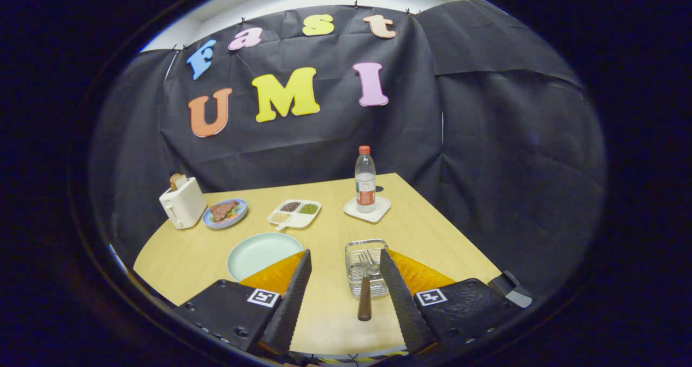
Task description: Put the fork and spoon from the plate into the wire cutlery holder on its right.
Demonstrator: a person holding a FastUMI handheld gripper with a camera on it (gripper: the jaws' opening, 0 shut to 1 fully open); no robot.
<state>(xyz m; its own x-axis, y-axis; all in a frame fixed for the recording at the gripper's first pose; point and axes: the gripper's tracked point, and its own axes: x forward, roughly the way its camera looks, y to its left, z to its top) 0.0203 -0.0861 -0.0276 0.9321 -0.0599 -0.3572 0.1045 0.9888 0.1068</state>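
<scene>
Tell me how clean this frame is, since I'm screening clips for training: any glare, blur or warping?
Gripper view: strong fisheye bending, so the table edges curve; lighting is even and soft, with a faint shadow beside the bottle; the wire cutlery holder and fork look sharp; the open gripper has nothing between its fingers; no strong glare.

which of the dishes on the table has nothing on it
The pale green plate, just ahead of the gripper and its open fingers. The blue plate holds food, and the white divided tray holds grains.
</scene>
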